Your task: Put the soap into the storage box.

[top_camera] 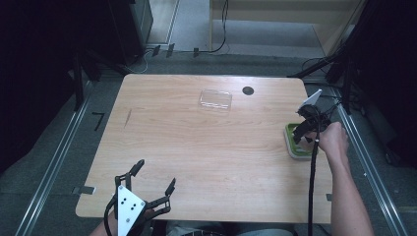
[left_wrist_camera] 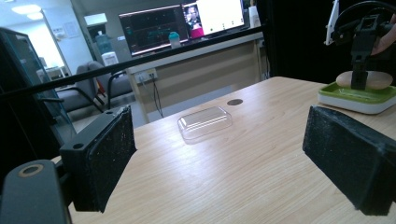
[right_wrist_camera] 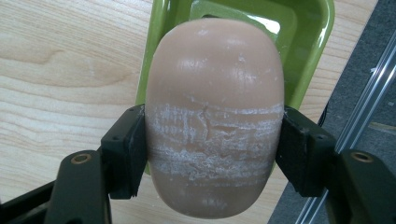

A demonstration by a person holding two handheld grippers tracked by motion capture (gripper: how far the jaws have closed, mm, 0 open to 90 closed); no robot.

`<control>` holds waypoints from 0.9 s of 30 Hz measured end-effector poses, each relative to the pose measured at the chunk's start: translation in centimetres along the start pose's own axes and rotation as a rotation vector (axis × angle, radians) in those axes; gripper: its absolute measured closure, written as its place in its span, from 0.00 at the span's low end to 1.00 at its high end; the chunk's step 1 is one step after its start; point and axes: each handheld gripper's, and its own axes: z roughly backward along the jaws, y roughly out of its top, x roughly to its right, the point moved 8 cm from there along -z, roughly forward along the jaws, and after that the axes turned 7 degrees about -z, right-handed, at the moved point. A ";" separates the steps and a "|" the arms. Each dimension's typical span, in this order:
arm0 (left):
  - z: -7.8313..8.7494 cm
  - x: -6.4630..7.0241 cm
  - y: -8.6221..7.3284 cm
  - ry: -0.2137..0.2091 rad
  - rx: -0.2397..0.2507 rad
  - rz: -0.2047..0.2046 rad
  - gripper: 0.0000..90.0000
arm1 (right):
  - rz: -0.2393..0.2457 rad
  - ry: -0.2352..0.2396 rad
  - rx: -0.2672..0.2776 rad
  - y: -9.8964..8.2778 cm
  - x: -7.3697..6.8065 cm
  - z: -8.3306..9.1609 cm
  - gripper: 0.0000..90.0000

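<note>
Soap bar [right_wrist_camera: 214,121]: pinkish-tan, oval, its face scuffed white in a band where the pads meet it. It sits over the green dish at the table's right edge.
Soap dish [right_wrist_camera: 310,42]: green tray on a white base, directly under the bar, near the right edge of the table [top_camera: 206,142].
Right gripper [top_camera: 306,129]: jaws clenched on the soap bar, one pad on each long flank, pointing down at the dish from above.
Long axis: in the right gripper view the bar runs away from the camera, along the jaws; the pads span its short width. Whether it rests in the dish or hangs just above cannot be told.
Left gripper [top_camera: 153,178]: jaws released and spread wide, nothing between them, at the near left corner of the table, well apart from the soap.
Clear lid [top_camera: 215,100]: transparent, shallow, lying flat toward the far middle of the table, between the two grippers and nearer neither by much.
Nearer hand: the right, already on the bar.
Judgement: any coming move of the bar is a straight lift or lowering over the dish.
</note>
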 end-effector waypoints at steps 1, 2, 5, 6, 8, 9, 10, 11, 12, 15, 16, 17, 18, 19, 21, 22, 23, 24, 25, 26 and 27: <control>0.0 0.0 0.0 0.000 0.000 -0.001 0.11 | -0.003 0.004 0.000 0.0 0.0 -0.1 0.37; 0.0 0.0 0.0 -0.001 0.000 0.000 0.11 | -0.004 0.004 -0.003 0.1 0.0 -0.1 0.37; 0.0 0.0 0.0 0.000 0.000 0.000 0.11 | -0.004 0.005 -0.005 0.2 -0.1 -0.3 0.37; 0.0 0.0 0.0 0.000 0.000 -0.001 0.11 | -0.008 0.003 -0.005 0.2 -0.1 -0.3 0.37; 0.0 0.0 0.0 0.001 0.000 0.000 0.11 | -0.008 0.004 -0.002 0.3 -0.1 -0.4 0.37; 0.0 0.0 0.0 0.000 0.000 -0.001 0.11 | -0.017 0.006 -0.001 0.3 -0.1 -0.5 0.37; 0.0 0.0 0.0 -0.001 0.000 0.000 0.11 | -0.019 0.006 -0.002 0.3 -0.1 -0.5 0.37; 0.0 0.0 0.0 0.000 0.000 0.000 0.11 | -0.027 0.007 0.002 0.4 0.0 -0.6 0.37; 0.0 0.0 0.0 0.000 -0.001 -0.001 0.11 | -0.032 0.010 0.004 0.4 0.0 -0.7 0.37; 0.0 0.0 0.0 0.000 -0.001 0.000 0.11 | -0.056 0.019 0.002 0.5 0.1 -1.0 0.37; 0.0 0.0 0.0 0.000 -0.001 0.000 0.11 | -0.059 0.020 0.000 0.5 0.1 -1.0 0.37; 0.0 0.1 0.0 0.000 -0.001 -0.001 0.11 | -0.067 0.021 0.000 0.6 0.1 -1.1 0.37; 0.0 0.1 0.0 -0.002 0.000 -0.001 0.11 | -0.071 0.025 0.000 0.6 0.2 -1.2 0.37; 0.0 0.1 0.0 -0.002 0.001 -0.001 0.11 | -0.076 0.029 0.005 0.6 0.3 -1.3 0.37; 0.0 0.1 0.0 -0.001 -0.001 -0.001 0.11 | -0.081 0.030 0.005 0.7 0.4 -1.4 0.37; 0.0 0.1 0.0 -0.001 0.000 -0.001 0.11 | -0.085 0.031 0.005 0.7 0.4 -1.4 0.37; 0.0 0.1 0.0 -0.001 -0.001 -0.001 0.11 | -0.092 0.033 0.005 0.7 0.4 -1.5 0.37; 0.0 0.1 0.0 -0.001 -0.001 -0.002 0.11 | -0.094 0.039 0.006 0.7 0.4 -1.6 0.37; 0.0 0.1 0.0 -0.002 0.000 -0.002 0.11 | -0.093 0.041 0.005 0.8 0.4 -1.6 0.37; 0.0 0.1 0.0 -0.003 0.001 -0.002 0.11 | -0.095 0.041 0.007 0.8 0.4 -1.7 0.37; 0.0 0.1 0.0 -0.002 0.000 -0.002 0.11 | -0.101 0.038 0.007 0.8 0.4 -1.7 0.37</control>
